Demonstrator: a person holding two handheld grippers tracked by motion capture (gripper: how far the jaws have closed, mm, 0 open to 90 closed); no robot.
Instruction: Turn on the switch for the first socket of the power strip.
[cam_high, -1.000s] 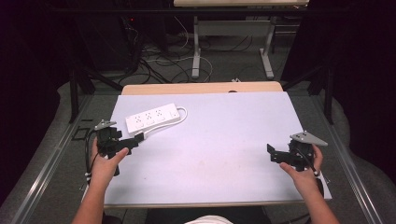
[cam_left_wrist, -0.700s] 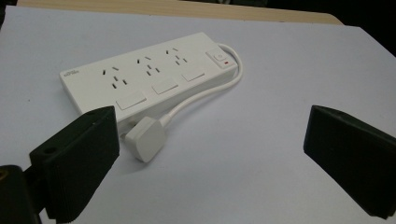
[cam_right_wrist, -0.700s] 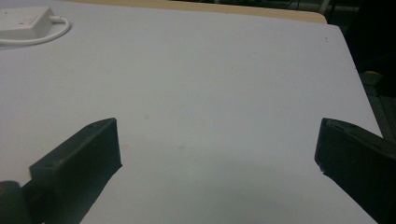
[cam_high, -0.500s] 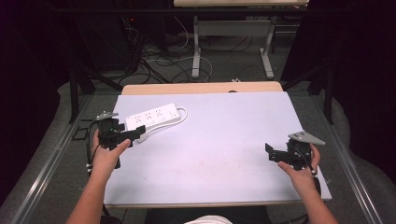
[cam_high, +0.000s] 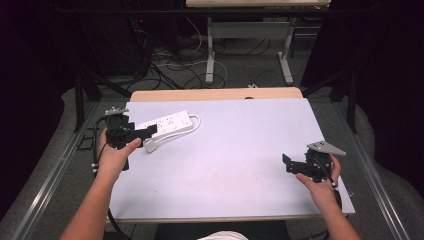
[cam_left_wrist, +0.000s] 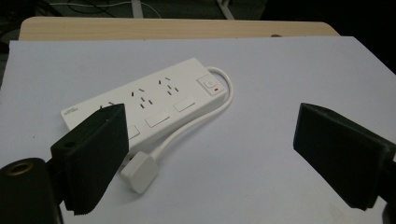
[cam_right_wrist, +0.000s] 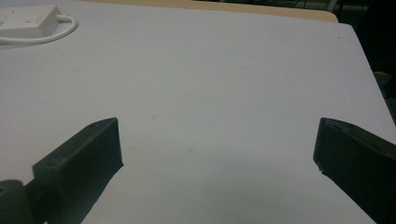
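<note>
A dim workroom with tangled floor cables and metal table legs lies behind a pale lilac-white tabletop (cam_high: 240, 150) edged at the far side by a light wooden strip (cam_high: 215, 94). In the upper left of the high view a white plastic multi-socket power strip (cam_high: 167, 123) lies flat on the surface, its white cord (cam_high: 194, 124) looping round the switch end and running back to a flat white plug (cam_high: 151, 145), which rests on the table just beside the strip's near edge.

The left gripper (cam_high: 148, 131) hovers just over that near end, above the plug; its two black jaws stand wide apart with nothing between them (they have just been narrowing a little), and in the left gripper view the strip (cam_left_wrist: 144, 105) and plug (cam_left_wrist: 139, 171) lie between and beyond them, untouched. The right gripper (cam_high: 286, 163), at the lower right of the high view, is well apart from the strip, its jaws spread wide over bare table.

The risk, as I judge it: closing on the cord rather than the plug body would let the plug swing or slip, and a pull on it could drag the light strip across the smooth surface, since nothing holds it down.
</note>
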